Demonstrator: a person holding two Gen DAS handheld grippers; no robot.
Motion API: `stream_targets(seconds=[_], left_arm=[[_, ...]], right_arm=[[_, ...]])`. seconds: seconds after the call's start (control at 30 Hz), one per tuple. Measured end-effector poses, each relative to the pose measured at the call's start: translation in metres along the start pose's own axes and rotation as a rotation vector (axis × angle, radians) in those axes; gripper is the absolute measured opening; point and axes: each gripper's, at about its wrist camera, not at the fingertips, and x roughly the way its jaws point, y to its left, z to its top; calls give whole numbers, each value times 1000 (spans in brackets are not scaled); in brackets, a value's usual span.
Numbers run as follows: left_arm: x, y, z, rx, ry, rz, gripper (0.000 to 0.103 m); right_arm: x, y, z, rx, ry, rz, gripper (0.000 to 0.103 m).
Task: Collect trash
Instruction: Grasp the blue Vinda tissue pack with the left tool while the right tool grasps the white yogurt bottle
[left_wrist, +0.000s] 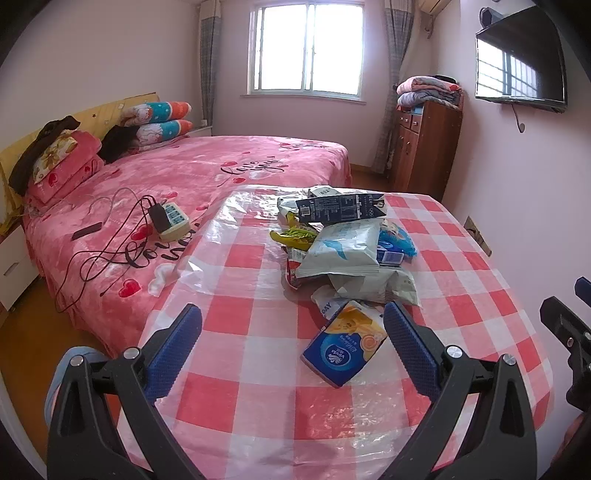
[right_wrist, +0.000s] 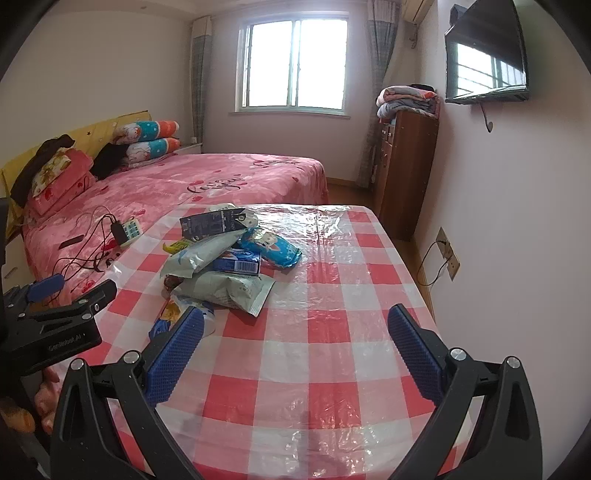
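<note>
Left gripper (left_wrist: 291, 328): jaws spread wide, nothing between the blue pads; held low over the near part of the surface.
Right gripper (right_wrist: 295, 328): jaws equally wide apart, nothing held; over bare checked cloth to the right of the trash.
Grippers, relative: left gripper shows at the left edge of the right wrist view, right gripper at the right edge of the left wrist view; side by side, apart.
Surface (left_wrist: 258, 387): red-and-white checked cloth under clear, wrinkled plastic film.
Tissue pack (left_wrist: 345, 345): blue and yellow, lying flat just ahead of the left gripper, close to its right finger; nearest item of the trash.
Trash pile (left_wrist: 343, 251): beyond the tissue pack, ahead of the left gripper and ahead-left of the right gripper; wrappers overlapping one another.
White snack bags (right_wrist: 225, 288): crumpled, front of the pile, one atop the other.
Dark carton (left_wrist: 341, 208): lying flat across the far top of the pile.
Blue cartoon wrapper (right_wrist: 273, 245): right side of the pile, touching the surface.
Yellow-green wrapper (left_wrist: 295, 234): left side of the pile, partly covered.
Bed (left_wrist: 221, 166): pink cover, beyond and left of the surface.
Power strip (left_wrist: 171, 221): on the bed with dark cables, ahead-left of the left gripper.
Wooden cabinet (right_wrist: 406, 166): far right, against the wall, folded blankets on top.
</note>
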Motion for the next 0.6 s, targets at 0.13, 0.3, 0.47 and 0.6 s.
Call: stream_targets(seconds=[0.13,0.3,0.47,0.6], left_arm=[[4,1,-1,-8,15,2,99],[12,0,-4,-5,33,25,99],[21,3,-9,-20,62,22,99],[24,9,-16,-31,40,-14,99]], right_arm=[[6,-2,-1,8,14,31,99],[19,-4,-3,12,30,66,99],[35,-9,-8,32,61,107,99],[50,-12,-11,43,93,148,99]])
